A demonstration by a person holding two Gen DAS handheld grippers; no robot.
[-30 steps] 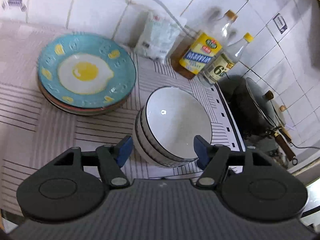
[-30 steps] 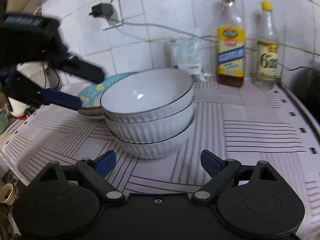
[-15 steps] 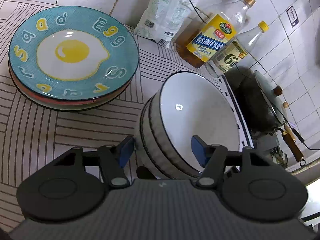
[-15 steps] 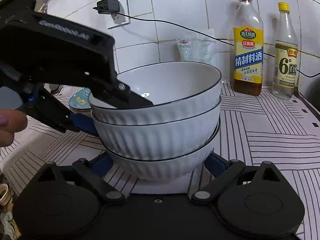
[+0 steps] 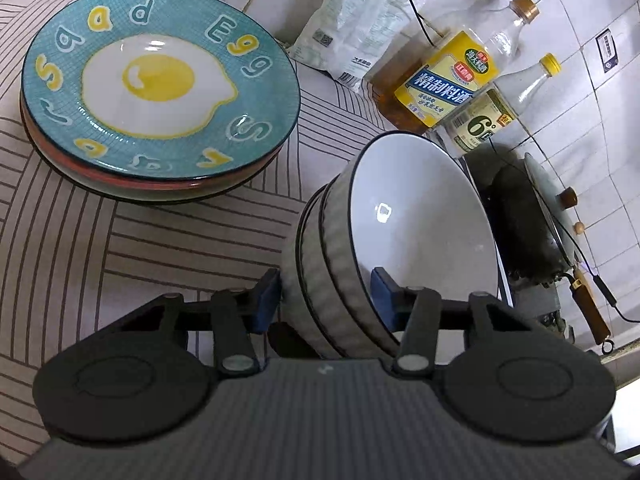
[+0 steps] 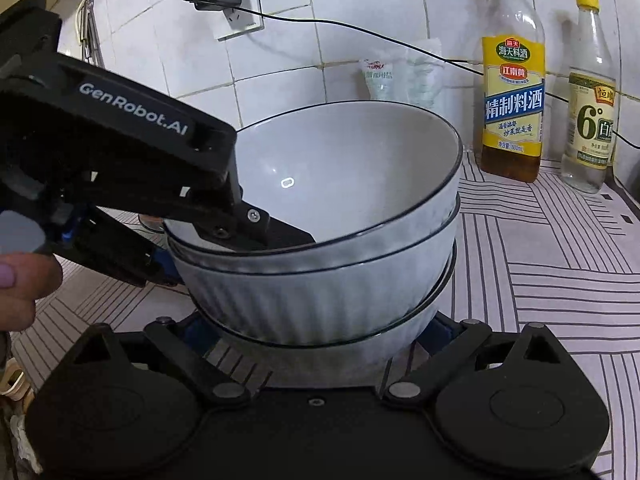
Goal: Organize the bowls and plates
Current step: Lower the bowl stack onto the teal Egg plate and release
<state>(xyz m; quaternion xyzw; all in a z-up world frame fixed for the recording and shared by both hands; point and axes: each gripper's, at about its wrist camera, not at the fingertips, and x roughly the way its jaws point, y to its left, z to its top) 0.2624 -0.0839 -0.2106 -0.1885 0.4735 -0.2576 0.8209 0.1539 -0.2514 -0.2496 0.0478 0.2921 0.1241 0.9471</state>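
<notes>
A stack of three white ribbed bowls [image 5: 420, 220] stands on the striped counter mat, also seen in the right wrist view [image 6: 344, 208]. My left gripper [image 5: 326, 294] straddles the stack's near wall, one finger outside and one inside the top bowl; whether it pinches is unclear. It also shows in the right wrist view [image 6: 240, 240]. My right gripper [image 6: 320, 330] is wide open around the bottom bowl's base, its fingertips hidden under the stack. A stack of plates topped by a blue egg plate [image 5: 160, 92] sits at the left.
Two bottles [image 5: 448, 84] [image 6: 512, 80], a white bag [image 5: 352, 36] and a cable stand against the tiled wall. A black pan with a glass lid [image 5: 532, 220] lies on the stove to the right of the bowls.
Both grippers have moved in on the bowl stack. The left one now has a finger inside the top bowl and has narrowed; the right one has slid around the base.
</notes>
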